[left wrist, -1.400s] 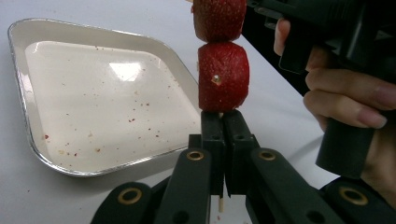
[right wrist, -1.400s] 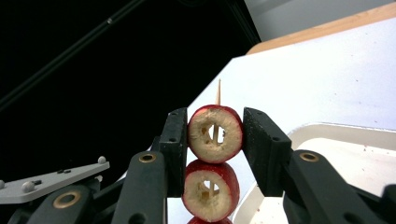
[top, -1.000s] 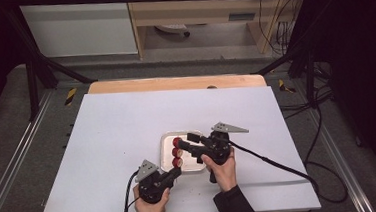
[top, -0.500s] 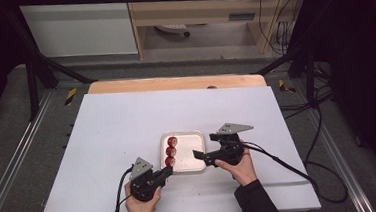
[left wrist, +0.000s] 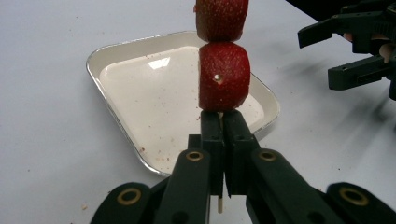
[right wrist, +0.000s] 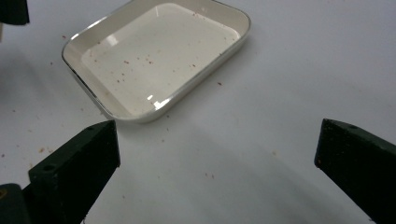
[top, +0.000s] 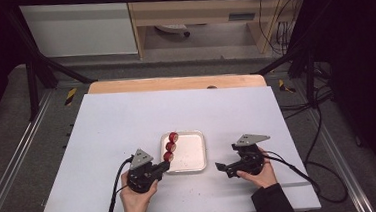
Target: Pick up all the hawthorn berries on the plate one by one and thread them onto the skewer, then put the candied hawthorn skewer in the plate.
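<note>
On the white bench, near its front edge, sits a shallow white tray with a few red specks on its floor. The left gripper rests just left of the tray's near corner, its jaws pressed together on a thin wooden skewer. In the high view, 3 strawberry pieces sit in a row on that skewer, running from the gripper tip along the tray's left side. The left gripper view shows 2 of them stacked just above the jaw tips, the nearer strawberry piece touching the jaws, with a small pale hole in its face, and the skewer's bare end pokes out below the jaws. From that view the fruit hangs over the tray's near rim.

The right gripper lies to the right of the tray, apart from it, with its jaws spread wide and nothing between them. Its own view looks past the 2 separated jaws at the bare bench and the tray beyond.
</note>
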Demonstrator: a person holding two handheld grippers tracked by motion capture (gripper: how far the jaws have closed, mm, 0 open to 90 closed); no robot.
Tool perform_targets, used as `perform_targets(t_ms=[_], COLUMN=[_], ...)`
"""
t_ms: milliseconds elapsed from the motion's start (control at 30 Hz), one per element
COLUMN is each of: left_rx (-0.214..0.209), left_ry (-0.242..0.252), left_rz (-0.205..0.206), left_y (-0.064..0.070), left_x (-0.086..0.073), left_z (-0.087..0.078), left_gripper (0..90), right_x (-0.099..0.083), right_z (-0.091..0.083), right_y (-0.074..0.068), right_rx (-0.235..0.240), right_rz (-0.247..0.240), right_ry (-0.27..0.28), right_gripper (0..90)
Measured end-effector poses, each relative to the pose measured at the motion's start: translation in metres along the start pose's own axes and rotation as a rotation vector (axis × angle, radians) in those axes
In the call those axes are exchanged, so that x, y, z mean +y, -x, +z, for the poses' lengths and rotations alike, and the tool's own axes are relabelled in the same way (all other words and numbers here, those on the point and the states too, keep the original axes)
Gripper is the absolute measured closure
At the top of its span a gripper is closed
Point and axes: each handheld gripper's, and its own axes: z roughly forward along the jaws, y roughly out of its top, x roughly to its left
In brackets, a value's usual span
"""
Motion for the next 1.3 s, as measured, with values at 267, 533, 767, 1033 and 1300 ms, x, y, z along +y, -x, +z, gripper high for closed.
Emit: perform_targets(t_ms=[267, 533, 767, 1033, 1300], left_rx=[0.006, 0.038, 0.075, 0.097, 0.131], left_ry=[-0.036, -0.085, -0.146, -0.234, -0.292], left_rz=[0.046, 0.086, 0.100, 0.114, 0.131], left_y=[0.002, -0.002, -0.008, -0.010, -0.007], left_x=[0.019, 0.039, 0.044, 0.039, 0.035], left_z=[-0.001, 0.007, 0.026, 0.048, 0.065], left_gripper=[88.1, 88.2, 88.2, 88.2, 88.2], right_x=[-0.021, -0.031, -0.035, -0.038, -0.039], right_z=[-0.012, -0.021, -0.024, -0.027, -0.026], right_y=[0.009, 0.016, 0.016, 0.016, 0.017], right_rx=[-0.044, -0.059, -0.061, -0.065, -0.064], right_rz=[-0.018, -0.003, -0.005, 0.002, -0.001], right_ry=[-0.045, -0.049, -0.049, -0.054, -0.051], right_gripper=[1.4, 1.5, 1.4, 1.4, 1.4])
